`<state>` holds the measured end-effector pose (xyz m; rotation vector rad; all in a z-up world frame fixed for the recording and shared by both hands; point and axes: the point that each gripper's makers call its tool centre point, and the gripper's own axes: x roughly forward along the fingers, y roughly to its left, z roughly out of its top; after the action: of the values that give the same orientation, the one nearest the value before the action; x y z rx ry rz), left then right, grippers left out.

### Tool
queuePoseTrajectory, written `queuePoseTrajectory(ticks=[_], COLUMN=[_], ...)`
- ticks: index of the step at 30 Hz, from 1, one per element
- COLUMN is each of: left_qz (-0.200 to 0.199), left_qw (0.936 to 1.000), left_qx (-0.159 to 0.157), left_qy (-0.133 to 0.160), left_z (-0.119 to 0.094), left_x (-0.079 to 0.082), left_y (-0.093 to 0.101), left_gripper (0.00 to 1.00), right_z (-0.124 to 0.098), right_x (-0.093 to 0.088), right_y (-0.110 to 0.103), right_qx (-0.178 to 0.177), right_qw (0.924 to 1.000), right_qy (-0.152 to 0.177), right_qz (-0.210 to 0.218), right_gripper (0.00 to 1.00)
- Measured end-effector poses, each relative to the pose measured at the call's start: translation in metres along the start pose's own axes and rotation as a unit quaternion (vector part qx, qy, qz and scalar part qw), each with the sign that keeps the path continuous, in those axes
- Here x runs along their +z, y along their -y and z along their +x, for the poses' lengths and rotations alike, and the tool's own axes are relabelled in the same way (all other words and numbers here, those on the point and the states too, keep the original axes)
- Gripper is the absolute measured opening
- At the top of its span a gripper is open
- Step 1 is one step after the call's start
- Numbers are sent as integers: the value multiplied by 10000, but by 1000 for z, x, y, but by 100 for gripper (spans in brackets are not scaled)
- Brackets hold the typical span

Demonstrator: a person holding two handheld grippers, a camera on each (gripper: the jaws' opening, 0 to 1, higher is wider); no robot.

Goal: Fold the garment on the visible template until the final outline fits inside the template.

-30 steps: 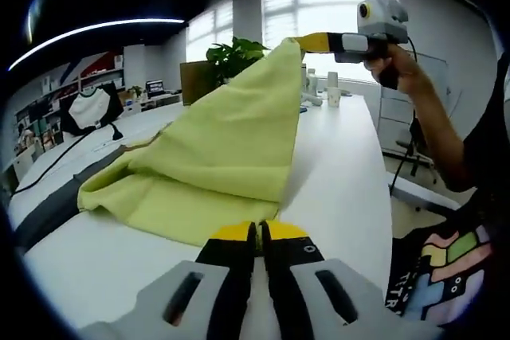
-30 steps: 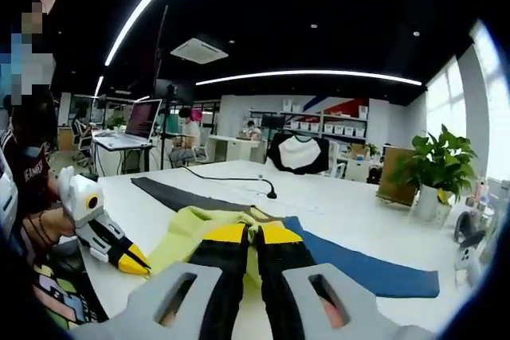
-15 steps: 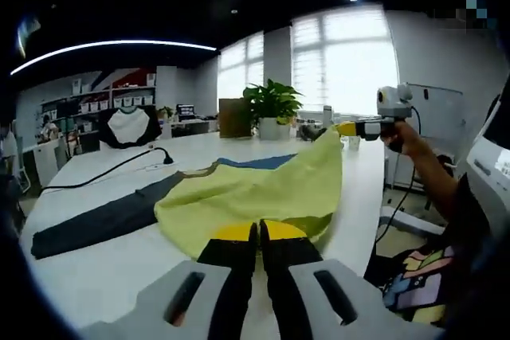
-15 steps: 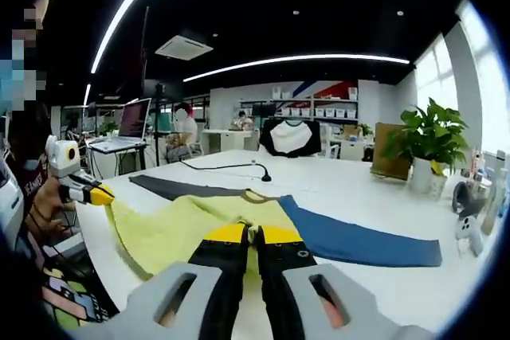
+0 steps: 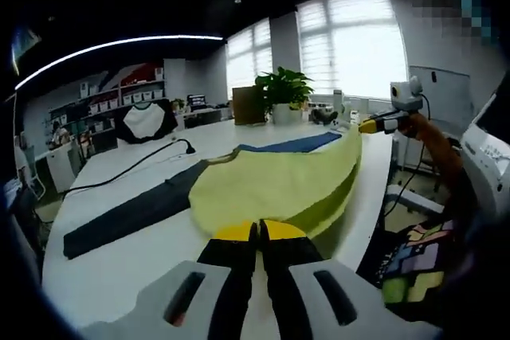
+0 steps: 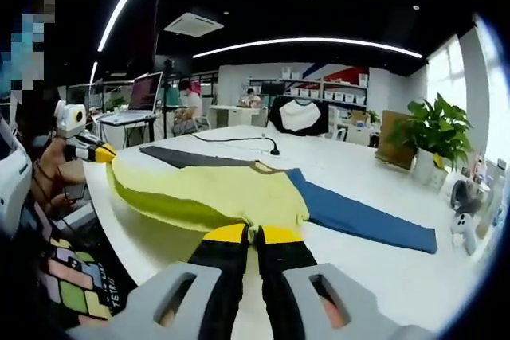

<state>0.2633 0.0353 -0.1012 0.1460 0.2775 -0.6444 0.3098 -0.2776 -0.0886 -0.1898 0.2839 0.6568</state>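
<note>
— Stretching what? The yellow garment (image 5: pixel 279 189) hangs taut between left claw (image 5: pixel 258 232) and right claw (image 6: pixel 255 235), each clamped on an edge above the white surface (image 5: pixel 119 268).
— Handling? Soft, light, likely droopy — best gripped at corners.

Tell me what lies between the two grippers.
The yellow-green garment is stretched between the left gripper and right gripper, in the right gripper view.
</note>
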Motion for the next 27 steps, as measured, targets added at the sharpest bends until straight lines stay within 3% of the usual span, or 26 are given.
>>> queuePoseTrajectory(ticks=[9,18,27], left_qz=[-221,-203,-170], left_qw=[9992,9970,9945], left_qx=[-76,-214,-354], left_qy=[-337,-711,-975], left_z=[-3,-2,-1], left_x=[-28,-52,-67], left_y=[-4,5,12], left_gripper=[3,2,3], right_z=[-8,-8,-10], right_x=[-31,-64,-81], right_y=[-3,-10,-12], right_qx=[201,468,543], right_qw=[9984,9915,9888], right_qy=[-534,-1174,-1366], right_qz=[28,-295,-260], right_gripper=[2,3,3])
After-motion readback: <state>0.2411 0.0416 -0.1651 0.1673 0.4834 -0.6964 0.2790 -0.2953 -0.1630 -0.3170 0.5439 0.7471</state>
